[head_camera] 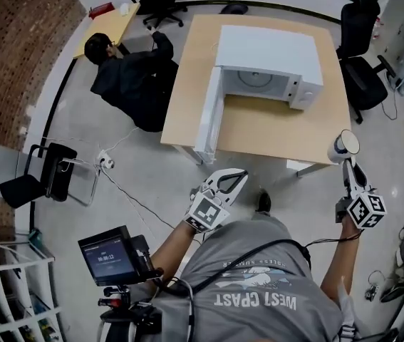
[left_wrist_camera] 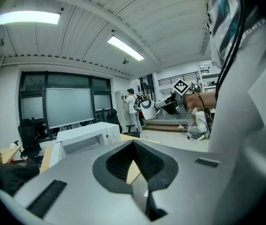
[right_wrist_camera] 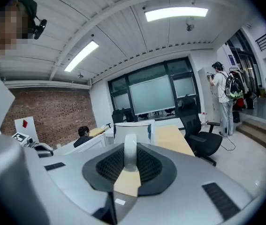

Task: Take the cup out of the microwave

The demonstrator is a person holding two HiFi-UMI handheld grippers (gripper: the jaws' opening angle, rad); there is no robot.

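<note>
The white microwave (head_camera: 269,70) stands on the wooden table (head_camera: 259,123) with its door (head_camera: 209,116) swung open; only the turntable shows inside. My right gripper (head_camera: 347,159) is off the table's front right corner, shut on the white cup (head_camera: 345,145), which it holds over the floor. In the right gripper view a white part of the cup (right_wrist_camera: 130,149) stands upright between the pads (right_wrist_camera: 147,165). My left gripper (head_camera: 241,174) hovers in front of the table, jaws shut with nothing between them. The left gripper view shows the right gripper (left_wrist_camera: 158,104) with the cup (left_wrist_camera: 147,109), and the microwave (left_wrist_camera: 83,137) beyond.
A person in black (head_camera: 127,73) sits at the table's left side. Black office chairs (head_camera: 362,70) stand to the right, another chair (head_camera: 45,177) at the left. A power strip (head_camera: 105,164) and cables lie on the floor. A monitor rig (head_camera: 109,255) is near my body.
</note>
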